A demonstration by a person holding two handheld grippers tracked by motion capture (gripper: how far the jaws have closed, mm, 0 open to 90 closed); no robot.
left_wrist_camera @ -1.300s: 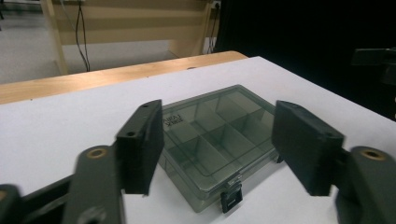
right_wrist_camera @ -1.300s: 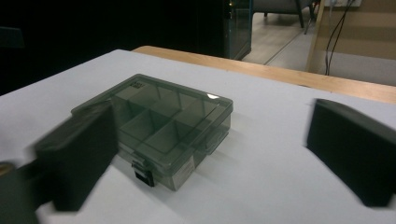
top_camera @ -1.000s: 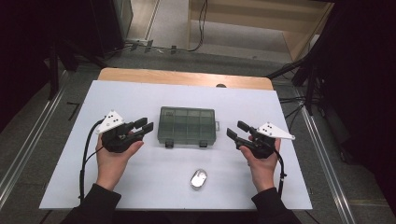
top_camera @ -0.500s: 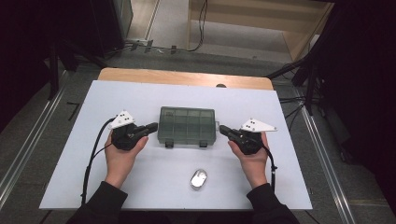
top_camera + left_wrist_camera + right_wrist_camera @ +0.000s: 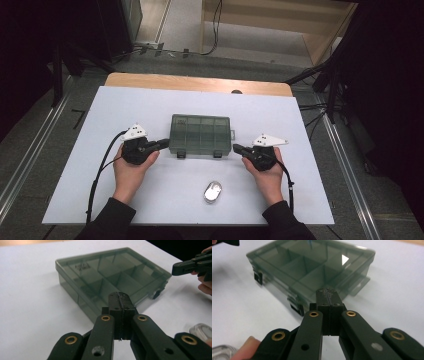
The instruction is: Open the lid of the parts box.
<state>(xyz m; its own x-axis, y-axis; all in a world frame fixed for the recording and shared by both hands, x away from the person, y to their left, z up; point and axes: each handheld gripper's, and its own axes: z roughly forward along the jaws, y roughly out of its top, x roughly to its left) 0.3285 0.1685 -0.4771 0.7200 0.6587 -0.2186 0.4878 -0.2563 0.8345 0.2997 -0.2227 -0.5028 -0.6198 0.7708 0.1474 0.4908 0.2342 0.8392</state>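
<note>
Two grippers flank a smoky plastic compartment box (image 5: pixel 201 136) at the middle of the frame: the left gripper (image 5: pixel 164 143) points at its lower left corner, the right gripper (image 5: pixel 236 148) at its lower right, each with jaws pressed fully together on nothing and its tip just beside the box wall. Compared with a second ago, both sets of jaws have closed and both hands have drawn inward and lower. A small clear lidded dish (image 5: pixel 213 191) sits below the box, between the hands.
</note>
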